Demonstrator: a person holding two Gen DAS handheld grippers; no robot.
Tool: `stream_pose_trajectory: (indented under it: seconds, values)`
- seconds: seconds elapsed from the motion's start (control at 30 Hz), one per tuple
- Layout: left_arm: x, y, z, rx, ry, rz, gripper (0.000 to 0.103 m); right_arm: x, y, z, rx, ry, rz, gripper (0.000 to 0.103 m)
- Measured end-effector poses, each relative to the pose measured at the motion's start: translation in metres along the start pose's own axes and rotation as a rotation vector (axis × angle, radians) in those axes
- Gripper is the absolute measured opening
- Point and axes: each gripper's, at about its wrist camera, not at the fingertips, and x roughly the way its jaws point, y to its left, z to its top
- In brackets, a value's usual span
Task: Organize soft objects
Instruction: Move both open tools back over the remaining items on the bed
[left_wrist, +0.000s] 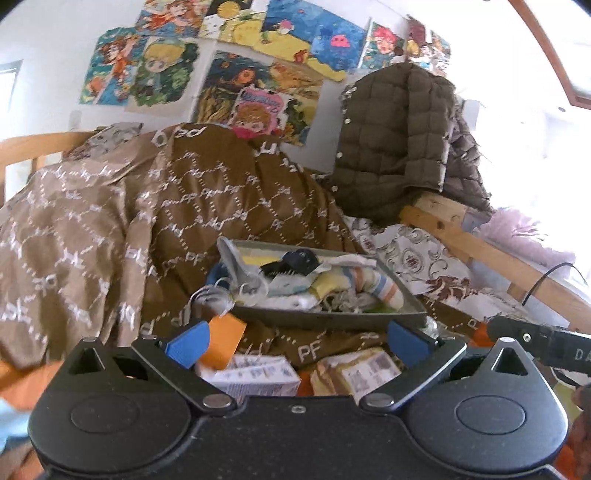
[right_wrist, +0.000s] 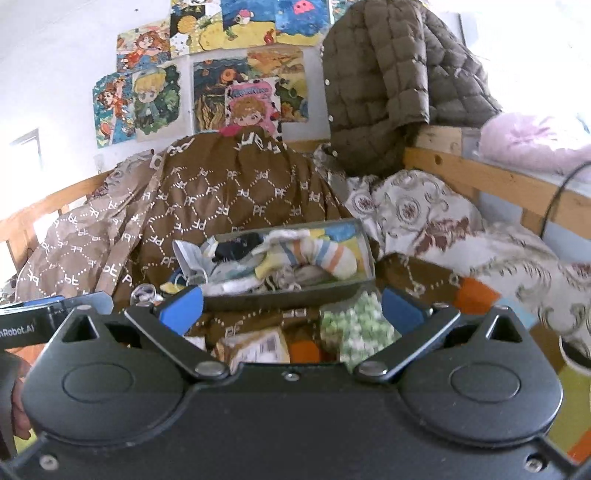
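A grey tray (left_wrist: 325, 316) (right_wrist: 295, 297) sits on a brown patterned blanket and holds socks and cloths, among them a striped sock (left_wrist: 384, 286) (right_wrist: 328, 258) and a black item (left_wrist: 295, 260). A face mask (right_wrist: 192, 258) hangs over the tray's left rim. My left gripper (left_wrist: 295, 341) is open just short of the tray, with nothing between its blue pads (left_wrist: 188, 343). My right gripper (right_wrist: 291, 310) is also wide open in front of the tray, empty. A green-and-white fuzzy cloth (right_wrist: 358, 328) lies by its right finger. An orange sponge-like piece (left_wrist: 221, 341) lies near the left finger.
The brown blanket (left_wrist: 166, 206) is heaped behind the tray. A quilted olive jacket (left_wrist: 395, 136) hangs over the wooden bed frame (left_wrist: 480, 243). Small cardboard boxes (left_wrist: 255, 376) lie under the grippers. A flowered quilt (right_wrist: 443, 221) spreads to the right. A cup (right_wrist: 572, 369) stands at the far right.
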Motion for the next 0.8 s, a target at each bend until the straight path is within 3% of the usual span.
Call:
stream_pose_trajectory:
  seconds: [0.43,0.8]
  values:
    - [-0.012,0.011,-0.031,-0.049,0.078,0.078,0.102,-0.018,0.005,-0.058,0.035,0.067,-0.046,0.102]
    - [-0.014,0.024,-0.044,-0.056,0.133,0.142,0.102,-0.002,0.022,-0.084,0.039,0.174,-0.033,0.102]
